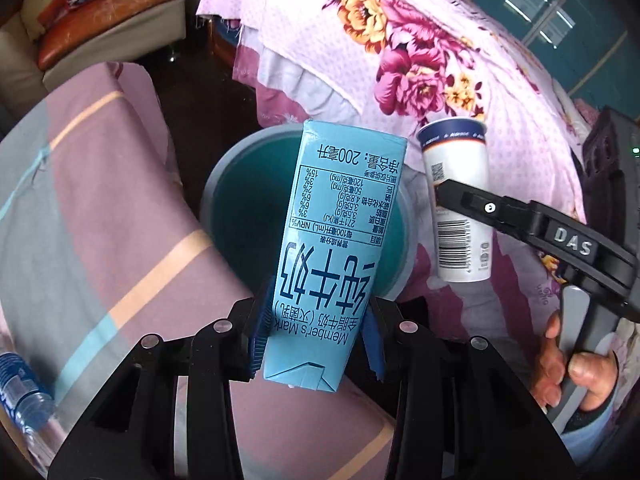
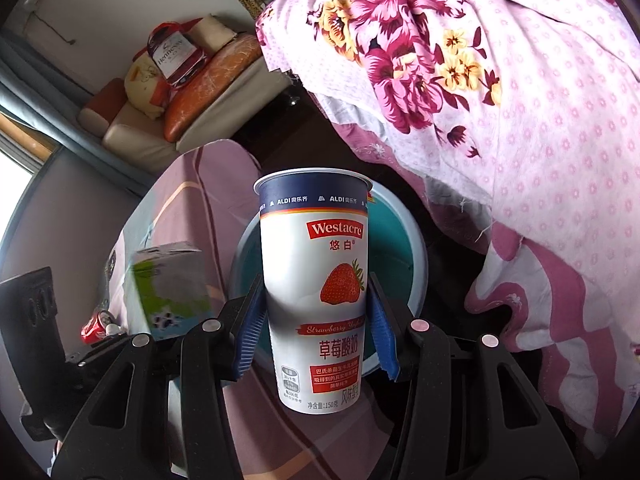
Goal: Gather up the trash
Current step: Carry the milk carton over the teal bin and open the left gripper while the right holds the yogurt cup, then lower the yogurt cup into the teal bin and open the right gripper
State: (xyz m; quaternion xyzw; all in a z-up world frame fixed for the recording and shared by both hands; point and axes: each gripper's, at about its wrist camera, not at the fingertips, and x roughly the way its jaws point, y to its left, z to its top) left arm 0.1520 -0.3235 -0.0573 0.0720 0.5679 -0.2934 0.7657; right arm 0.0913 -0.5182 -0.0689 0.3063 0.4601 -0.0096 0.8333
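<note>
left gripper (image 1: 316,344) jaws grasp the milk carton (image 1: 336,248), right gripper (image 2: 316,328) jaws the yogurt cup (image 2: 316,292); centre each over the bin (image 1: 236,200) beyond before releasing.

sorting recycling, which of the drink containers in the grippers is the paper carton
The light blue milk carton in the left gripper; the right gripper holds a round strawberry yogurt cup.
</note>
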